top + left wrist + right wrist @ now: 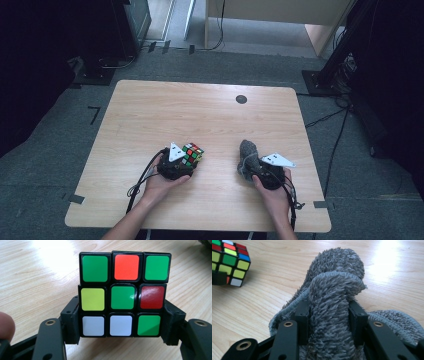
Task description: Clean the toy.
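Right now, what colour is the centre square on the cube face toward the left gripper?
Green, clearest in the left gripper view on the Rubik's cube.

Two black handheld grippers: left gripper & right gripper, each w/ a pale grey three-cornered plate on top and a black cable trailing back. Close up, jaws are matt black bars w/ brass-ringed holes, square black pads. Forearms bare, no sleeves.
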`<state>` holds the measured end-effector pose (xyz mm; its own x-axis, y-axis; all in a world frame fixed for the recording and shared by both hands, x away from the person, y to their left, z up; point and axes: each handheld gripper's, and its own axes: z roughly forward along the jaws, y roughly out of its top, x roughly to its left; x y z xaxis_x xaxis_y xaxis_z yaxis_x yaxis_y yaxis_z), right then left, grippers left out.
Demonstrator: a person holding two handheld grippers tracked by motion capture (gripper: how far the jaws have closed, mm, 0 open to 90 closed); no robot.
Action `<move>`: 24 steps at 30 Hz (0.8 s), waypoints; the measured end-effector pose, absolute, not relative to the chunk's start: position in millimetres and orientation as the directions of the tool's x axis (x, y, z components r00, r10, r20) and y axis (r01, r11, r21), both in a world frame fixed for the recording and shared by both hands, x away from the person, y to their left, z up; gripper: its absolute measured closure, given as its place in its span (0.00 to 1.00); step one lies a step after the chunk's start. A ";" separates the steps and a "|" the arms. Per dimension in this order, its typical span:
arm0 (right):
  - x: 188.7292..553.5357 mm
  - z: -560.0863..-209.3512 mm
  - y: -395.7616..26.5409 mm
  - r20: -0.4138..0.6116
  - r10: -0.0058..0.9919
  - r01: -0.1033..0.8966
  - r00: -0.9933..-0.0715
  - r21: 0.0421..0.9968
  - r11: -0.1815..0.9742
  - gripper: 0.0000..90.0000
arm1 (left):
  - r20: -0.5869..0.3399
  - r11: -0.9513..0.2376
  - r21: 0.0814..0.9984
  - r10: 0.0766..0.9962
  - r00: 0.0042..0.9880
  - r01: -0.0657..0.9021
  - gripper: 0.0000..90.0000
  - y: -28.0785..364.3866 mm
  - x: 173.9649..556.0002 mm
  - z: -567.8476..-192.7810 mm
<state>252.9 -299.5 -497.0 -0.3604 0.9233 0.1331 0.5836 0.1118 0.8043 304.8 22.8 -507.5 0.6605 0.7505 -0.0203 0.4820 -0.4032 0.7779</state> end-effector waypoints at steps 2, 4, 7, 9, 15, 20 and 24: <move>252.8 -497.3 -298.0 0.131 0.921 0.585 -0.366 0.802 0.118 0.68 | -0.011 -0.406 0.781 0.751 0.660 0.475 0.37 21.9 304.8 -508.0; 252.7 -497.9 -296.7 0.129 0.919 0.585 -0.373 0.801 0.125 0.68 | -0.004 -0.406 0.785 0.752 0.660 0.468 0.37 21.3 304.8 -508.2; 252.8 -498.9 -295.8 0.127 0.918 0.586 -0.376 0.800 0.129 0.68 | 0.003 -0.410 0.787 0.750 0.661 0.461 0.37 20.5 305.3 -508.5; 252.7 -499.2 -295.3 0.127 0.917 0.588 -0.377 0.798 0.131 0.68 | 0.008 -0.405 0.792 0.755 0.656 0.457 0.37 19.3 305.8 -509.0; 252.5 -499.4 -294.4 0.126 0.916 0.586 -0.382 0.799 0.135 0.68 | 0.004 -0.389 0.800 0.765 0.644 0.457 0.37 13.7 309.8 -510.0; 253.4 -501.2 -292.8 0.127 0.913 0.592 -0.387 0.794 0.140 0.68 | 0.013 -0.399 0.795 0.764 0.645 0.457 0.37 6.9 313.3 -510.8; 252.9 -501.7 -289.7 0.119 0.912 0.588 -0.392 0.795 0.150 0.68 | 0.015 -0.389 0.795 0.779 0.626 0.465 0.37 2.9 316.7 -510.8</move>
<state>252.9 -289.7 -501.7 -0.3923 0.9122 0.1185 0.5881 0.1496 0.7949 316.7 2.9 -510.8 0.6264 0.7794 0.0148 0.4652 -0.3889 0.7952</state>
